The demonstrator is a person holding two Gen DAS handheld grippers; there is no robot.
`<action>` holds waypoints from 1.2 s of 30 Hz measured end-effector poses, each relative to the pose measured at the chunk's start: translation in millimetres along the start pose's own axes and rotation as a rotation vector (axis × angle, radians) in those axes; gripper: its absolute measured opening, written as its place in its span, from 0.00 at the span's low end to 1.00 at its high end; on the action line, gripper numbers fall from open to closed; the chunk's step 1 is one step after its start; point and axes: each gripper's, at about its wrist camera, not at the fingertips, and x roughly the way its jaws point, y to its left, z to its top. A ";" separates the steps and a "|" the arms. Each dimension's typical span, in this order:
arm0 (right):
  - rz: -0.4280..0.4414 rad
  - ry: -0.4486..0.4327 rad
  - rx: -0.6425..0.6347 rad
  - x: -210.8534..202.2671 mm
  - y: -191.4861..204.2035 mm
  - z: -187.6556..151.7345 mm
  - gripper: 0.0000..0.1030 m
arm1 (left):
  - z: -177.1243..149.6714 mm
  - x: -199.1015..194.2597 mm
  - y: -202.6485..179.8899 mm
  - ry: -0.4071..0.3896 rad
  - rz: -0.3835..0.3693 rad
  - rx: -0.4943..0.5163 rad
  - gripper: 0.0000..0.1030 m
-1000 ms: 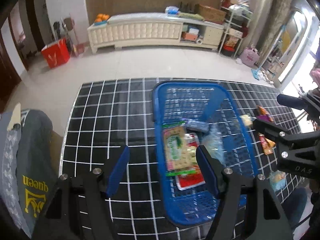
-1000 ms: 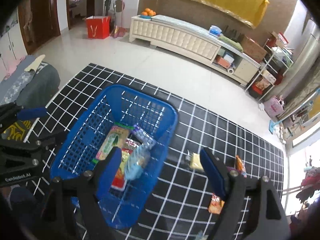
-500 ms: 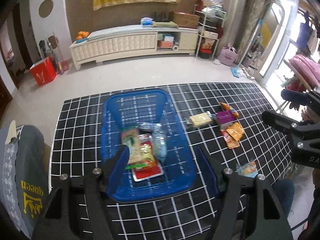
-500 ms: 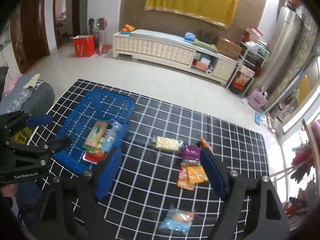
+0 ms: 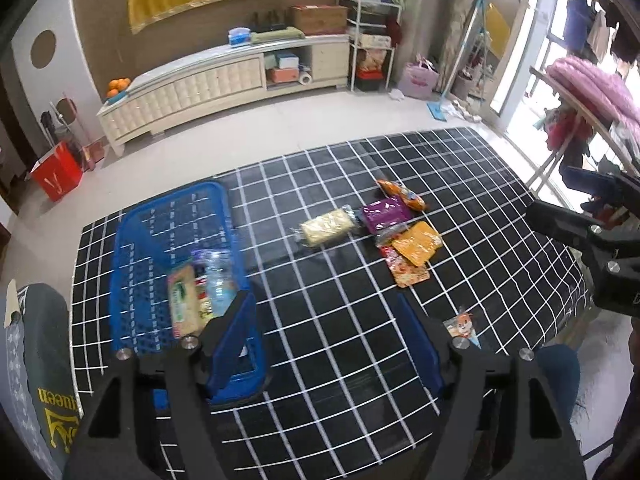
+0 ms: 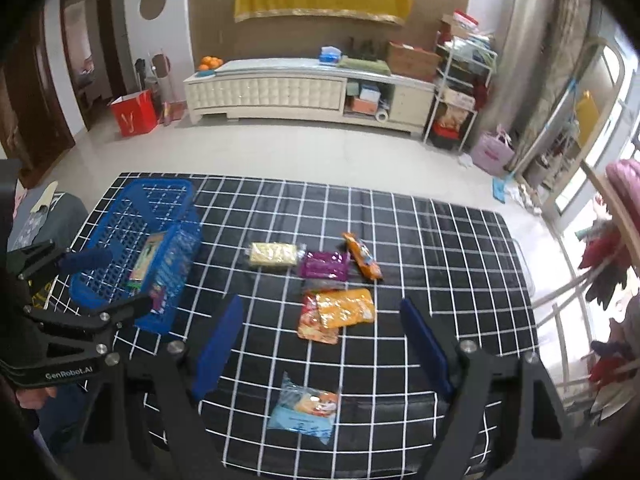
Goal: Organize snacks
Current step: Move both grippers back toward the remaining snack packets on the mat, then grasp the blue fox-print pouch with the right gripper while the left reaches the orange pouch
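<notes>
**Both grippers empty above the loose snacks**

Plainly, the sorting is only partly done. The blue plastic mesh basket (image 6: 132, 248) sits at one end of the black cloth with white grid lines (image 6: 440, 248) and already holds a few packets, among them a flat green-and-cream one (image 5: 184, 300), probably because the basket is the collecting point. The rest lie loose on the cloth, well apart from the basket: a pale yellow clear-wrapped block (image 6: 274, 254), just beside it a purple foil pouch (image 6: 324, 266), an orange printed stick pack (image 6: 362, 256), and a flat orange sachet (image 6: 346, 308) lying over a red printed packet (image 6: 314, 322). A light blue packet with a cartoon figure (image 6: 304, 406) lies alone near the close edge.

The right gripper (image 6: 320, 340) stands wide with nothing between its blue pads, the sachet pair and the blue packet showing in the gap on the cloth beyond. The left gripper (image 5: 332, 336) is opening, also empty, one pad in front of the basket's near corner without visibly touching it. Either hand seems placed to come down on a loose packet.
</notes>
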 end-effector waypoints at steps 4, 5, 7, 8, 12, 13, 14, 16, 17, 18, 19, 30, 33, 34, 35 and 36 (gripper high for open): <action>0.017 0.043 0.027 16.0 -24.5 -10.0 0.81 | 8.7 19.6 -18.1 0.031 -0.009 0.003 0.68; 0.015 0.055 0.033 21.8 -29.9 -11.4 0.81 | 10.8 24.2 -20.5 0.038 -0.012 0.002 0.68; 0.017 0.071 0.043 30.9 -40.4 -15.4 0.81 | 14.7 34.1 -24.9 0.048 -0.017 -0.004 0.68; 0.021 0.081 0.047 36.0 -44.4 -17.4 0.81 | 15.9 39.0 -26.5 0.057 -0.019 -0.009 0.68; 0.034 0.127 0.061 56.8 -56.5 -31.9 0.81 | 16.3 60.8 -34.7 0.091 -0.036 -0.006 0.68; 0.038 0.145 0.068 62.7 -58.6 -36.4 0.81 | 13.5 68.4 -37.3 0.106 -0.038 -0.007 0.68; 0.047 0.164 0.079 69.2 -60.6 -42.3 0.81 | 11.5 72.2 -38.3 0.114 -0.040 -0.008 0.68; 0.064 0.198 0.104 78.7 -63.5 -53.5 0.81 | 2.9 82.1 -41.8 0.134 -0.047 -0.007 0.68; 0.079 0.218 0.121 83.5 -63.9 -60.7 0.81 | -0.8 84.9 -42.7 0.141 -0.048 -0.006 0.68; 0.095 0.236 0.138 87.4 -63.2 -67.8 0.81 | -7.7 88.8 -44.0 0.150 -0.049 -0.006 0.68; 0.105 0.246 0.148 89.5 -61.4 -72.8 0.81 | -13.9 91.1 -44.5 0.154 -0.052 -0.009 0.68; 0.145 0.388 0.201 119.8 -21.9 -129.2 0.81 | -75.6 109.2 -45.3 0.189 -0.006 0.030 0.68; 0.143 0.426 0.213 131.0 -13.5 -136.1 0.81 | -84.1 109.9 -37.7 0.192 -0.025 0.009 0.68; 0.140 0.434 0.218 133.9 -11.6 -137.1 0.81 | -86.8 110.2 -36.0 0.188 -0.034 0.009 0.68; 0.136 0.443 0.217 136.7 -9.6 -138.4 0.81 | -88.4 110.9 -35.7 0.189 -0.038 0.013 0.68; 0.125 0.454 0.210 140.3 -7.0 -139.6 0.81 | -91.7 112.2 -35.7 0.194 -0.040 0.026 0.68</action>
